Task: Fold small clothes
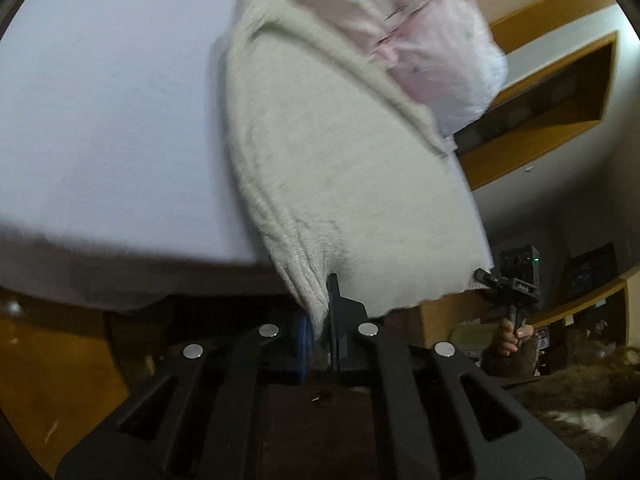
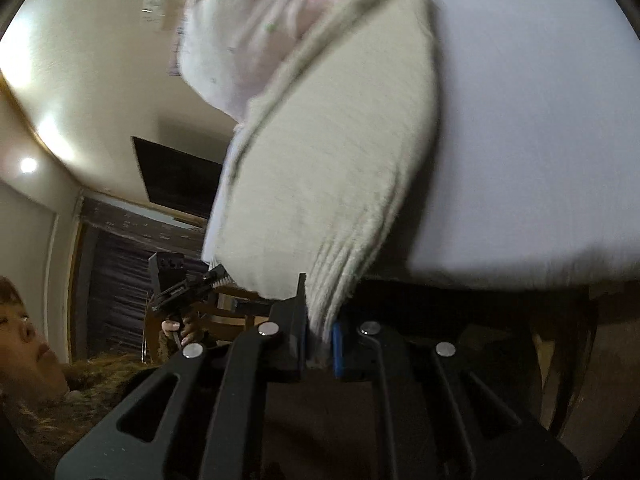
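The cream-white ribbed knit garment (image 1: 344, 184) hangs stretched between the two tools, its far part draped toward the pale lilac table surface (image 1: 112, 120) that fills the nine-to-twelve o'clock side of the left wrist view and the one-to-three o'clock side of the right wrist view. A thinner pale pink printed cloth (image 1: 436, 48) rides against its upper end, at about one o'clock in the left view; whether it is a lining or a separate piece I cannot tell, the frames being blurred there. The left gripper (image 1: 320, 332) is pressed together on one ribbed corner of the knit, cloth bunched between the dark finger and the blue pad. The right gripper (image 2: 320, 340) likewise pinches the opposite ribbed corner, and each tool shows small in the other's view, held in a hand (image 1: 514, 338) at three to four o'clock on the left camera. Gripping both hem corners this way keeps the edge taut and level, which I judge is meant to let the piece be carried over and laid down as a clean fold. The fold looks underway, not finished. A dark wall-mounted screen (image 2: 180, 176) hangs at nine o'clock in the right view, and wooden shelving (image 1: 552, 92) at two o'clock in the left.
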{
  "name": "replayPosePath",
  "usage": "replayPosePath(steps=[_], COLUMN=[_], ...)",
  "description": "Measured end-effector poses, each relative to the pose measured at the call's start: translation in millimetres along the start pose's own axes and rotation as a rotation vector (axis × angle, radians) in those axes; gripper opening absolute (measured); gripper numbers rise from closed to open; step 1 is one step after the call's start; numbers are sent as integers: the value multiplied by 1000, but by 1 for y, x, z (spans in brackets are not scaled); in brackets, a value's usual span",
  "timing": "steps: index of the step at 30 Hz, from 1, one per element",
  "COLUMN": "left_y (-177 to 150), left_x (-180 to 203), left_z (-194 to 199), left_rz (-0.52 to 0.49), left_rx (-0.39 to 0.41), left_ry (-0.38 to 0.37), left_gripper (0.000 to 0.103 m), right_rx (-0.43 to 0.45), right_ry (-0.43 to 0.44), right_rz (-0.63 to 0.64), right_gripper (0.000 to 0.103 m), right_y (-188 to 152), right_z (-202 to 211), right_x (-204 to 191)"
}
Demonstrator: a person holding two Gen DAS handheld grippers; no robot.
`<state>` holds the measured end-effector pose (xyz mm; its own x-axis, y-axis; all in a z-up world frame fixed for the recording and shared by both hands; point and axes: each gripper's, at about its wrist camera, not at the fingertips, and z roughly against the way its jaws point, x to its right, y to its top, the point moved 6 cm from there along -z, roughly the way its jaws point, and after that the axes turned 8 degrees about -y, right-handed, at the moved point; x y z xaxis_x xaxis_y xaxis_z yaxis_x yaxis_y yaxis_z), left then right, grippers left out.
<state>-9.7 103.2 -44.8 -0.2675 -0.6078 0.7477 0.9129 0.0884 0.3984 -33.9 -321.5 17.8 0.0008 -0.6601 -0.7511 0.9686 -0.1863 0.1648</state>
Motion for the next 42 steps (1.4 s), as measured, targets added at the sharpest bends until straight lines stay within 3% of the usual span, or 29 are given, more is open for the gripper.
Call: replayPosePath(steps=[4, 7, 10, 14, 18, 21, 22, 23, 24, 25, 27, 28, 29, 30, 31, 32, 33, 37, 40, 42], left_y=[42, 97, 174, 257, 312, 321, 324, 324, 324, 325, 328, 328, 325, 321, 313, 306, 299, 274, 263, 251], left_x=[39, 56, 47, 15, -44, -72, -76, -77, -80, -84, -90, -91, -90, -87, -85, -83, -81, -86, -93, -94], left_z=[27, 42, 35, -2, -67, -98, -102, -103, -100, -94, -80, -74, -66, -63, -57, -52, -45, -19, -30, -44], left_rz=[-120, -193, -171, -100, 25, 65, 80, 95, 129, 194, 288, 307, 303, 280, 242, 215, 193, 196, 195, 193], left_rx=[112, 224, 315, 359, 308, 250, 245, 247, 257, 280, 322, 334, 338, 326, 316, 317, 332, 367, 265, 191], left_ry=[-24, 0, 53, 143, 254, 309, 290, 259, 195, 97, -25, -50, -39, 2, 98, 168, 205, 224, 288, 281], left_gripper=[7, 7, 7, 7, 7, 7, 7, 7, 8, 8, 12, 16, 18, 30, 56, 69, 74, 77, 77, 77], right_rx=[151, 339, 471, 548, 513, 464, 449, 436, 428, 439, 456, 458, 462, 476, 494, 530, 554, 651, 642, 623], right_ry=[-28, -25, -9, -83, -261, -347, -352, -360, -368, -343, -333, -341, -350, -376, -393, -387, -375, -338, -307, -293], right_rz=[145, 274, 277, 192, 52, -70, -113, -155, -191, -197, -185, -181, -177, -177, -177, -158, -142, -81, -84, -91], right_gripper=[9, 9, 9, 9, 9, 12, 21, 33, 55, 61, 67, 71, 75, 85, 89, 89, 90, 94, 94, 94], right_y=[44, 96, 158, 246, 312, 329, 323, 323, 322, 322, 318, 316, 314, 313, 310, 305, 302, 293, 289, 288], right_z=[31, 58, 65, 34, -23, -56, -61, -64, -66, -65, -61, -59, -57, -52, -48, -39, -30, -13, -15, -20], right_x=[-43, -81, -97, -81, -24, 18, 31, 40, 49, 51, 50, 49, 47, 44, 43, 39, 35, 31, 35, 37])
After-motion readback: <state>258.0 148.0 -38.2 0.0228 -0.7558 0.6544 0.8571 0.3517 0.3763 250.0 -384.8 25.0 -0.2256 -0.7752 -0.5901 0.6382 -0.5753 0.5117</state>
